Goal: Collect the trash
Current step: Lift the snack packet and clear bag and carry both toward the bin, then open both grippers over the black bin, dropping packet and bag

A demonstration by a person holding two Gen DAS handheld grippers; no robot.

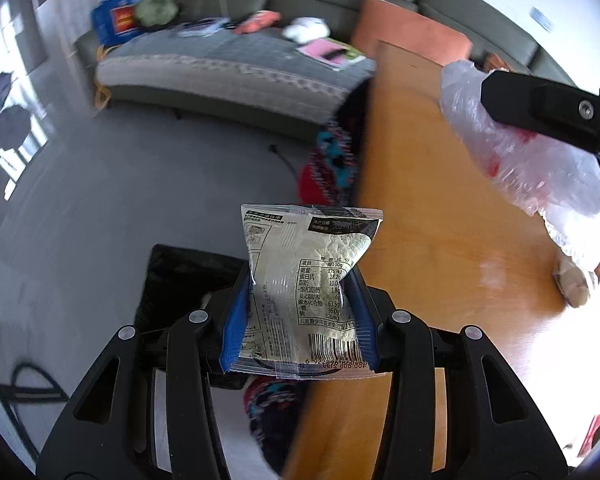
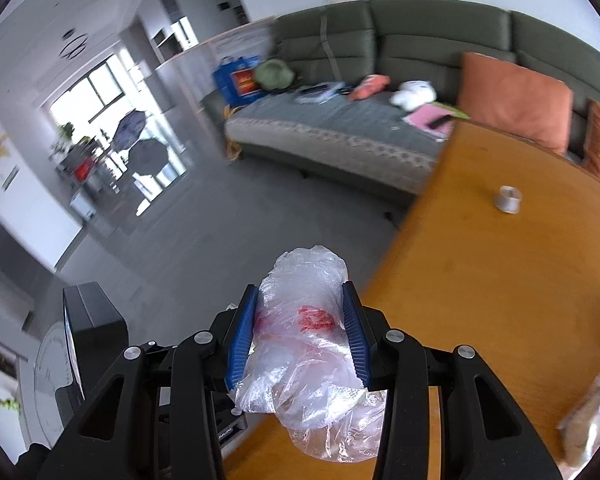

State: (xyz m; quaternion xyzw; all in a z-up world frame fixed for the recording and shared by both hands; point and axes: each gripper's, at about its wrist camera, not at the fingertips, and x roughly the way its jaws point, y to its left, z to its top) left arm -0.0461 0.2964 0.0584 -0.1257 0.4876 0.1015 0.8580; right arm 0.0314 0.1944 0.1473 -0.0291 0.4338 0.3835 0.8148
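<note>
Over the orange wooden table [image 1: 440,248] edge | left gripper [image 1: 300,304] pinching clear printed snack packet [image 1: 308,280] | right gripper [image 2: 300,340] squeezing crumpled clear plastic bag [image 2: 304,344] | both lifted off, prob w/ bin next imo

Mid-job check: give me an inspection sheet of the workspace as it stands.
Surface: wooden table, mostly bare.
Job's things: snack packet and crumpled plastic bag, both gripped.
Clutter: small metal cylinder on the table; another wrapper at its right edge.
Grippers: left gripper shut on the packet; right gripper shut on the bag.
Cables: dark cord on the floor.
Surroundings: green sofa strewn with items, black bin below.
</note>
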